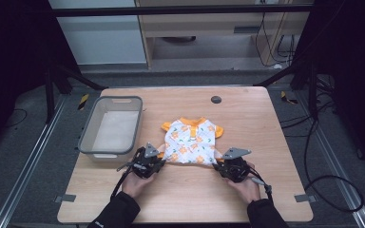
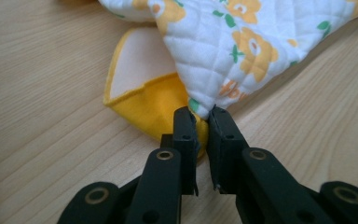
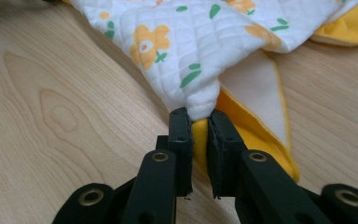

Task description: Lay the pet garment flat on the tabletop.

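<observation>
**Both near corners pinched — fold about to be made**

A small quilted garment (image 1: 191,141), white with orange flowers and orange trim, is laid flat near the middle of the wooden table (image 1: 247,199), just right of a grey basket (image 1: 110,124). Its near edge is held at both ends: the left gripper (image 2: 203,122) is clamped on the left corner, and the right gripper (image 3: 199,125) is clamped on the right corner, cloth being pressed between the jaws in each gripper view. The step in hand is judged to be a grasp for folding. Next, both corners would need to be lifted together and carried toward the collar — evenly, so that the hem is not skewed.
</observation>
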Demonstrator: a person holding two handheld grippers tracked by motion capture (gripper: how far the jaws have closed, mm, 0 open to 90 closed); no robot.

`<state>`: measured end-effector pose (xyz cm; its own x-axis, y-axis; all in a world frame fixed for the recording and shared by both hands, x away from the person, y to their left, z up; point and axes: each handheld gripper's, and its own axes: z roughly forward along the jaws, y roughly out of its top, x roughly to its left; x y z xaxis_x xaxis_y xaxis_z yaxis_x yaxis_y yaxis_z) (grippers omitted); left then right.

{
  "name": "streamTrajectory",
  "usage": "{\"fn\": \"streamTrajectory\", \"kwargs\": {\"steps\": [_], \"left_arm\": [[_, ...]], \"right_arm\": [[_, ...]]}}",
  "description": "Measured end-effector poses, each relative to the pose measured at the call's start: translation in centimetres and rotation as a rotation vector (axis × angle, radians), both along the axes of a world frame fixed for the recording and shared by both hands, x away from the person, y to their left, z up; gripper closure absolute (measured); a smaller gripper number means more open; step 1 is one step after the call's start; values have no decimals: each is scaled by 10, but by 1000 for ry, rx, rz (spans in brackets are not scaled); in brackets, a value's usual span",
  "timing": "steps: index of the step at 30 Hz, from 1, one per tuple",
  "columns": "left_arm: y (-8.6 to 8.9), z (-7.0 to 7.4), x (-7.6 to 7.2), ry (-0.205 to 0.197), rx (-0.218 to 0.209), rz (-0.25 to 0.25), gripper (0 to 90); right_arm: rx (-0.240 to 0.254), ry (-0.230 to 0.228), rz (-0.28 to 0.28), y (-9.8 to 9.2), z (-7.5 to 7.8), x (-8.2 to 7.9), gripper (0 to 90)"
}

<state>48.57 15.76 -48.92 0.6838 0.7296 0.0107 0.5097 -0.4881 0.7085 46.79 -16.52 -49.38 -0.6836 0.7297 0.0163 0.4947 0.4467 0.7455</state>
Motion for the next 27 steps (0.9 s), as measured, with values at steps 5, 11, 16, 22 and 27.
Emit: {"fn": "streamTrajectory", "kwargs": {"steps": [5,11,16,22,27], "left_arm": [[8,25,-18,-11,-88,-24,835],[19,52,-42,-23,-155,-55,834],[24,74,-52,-10,-197,-57,832],[15,61,-15,57,-168,36,818],[7,27,21,60,-145,129,692]], "right_arm": [[79,-9,12,-7,17,-9,824],[135,-37,47,-12,41,-31,823],[223,-10,55,-21,62,-40,821],[233,100,-44,-17,52,0,809],[152,97,-154,-6,13,40,737]]}}
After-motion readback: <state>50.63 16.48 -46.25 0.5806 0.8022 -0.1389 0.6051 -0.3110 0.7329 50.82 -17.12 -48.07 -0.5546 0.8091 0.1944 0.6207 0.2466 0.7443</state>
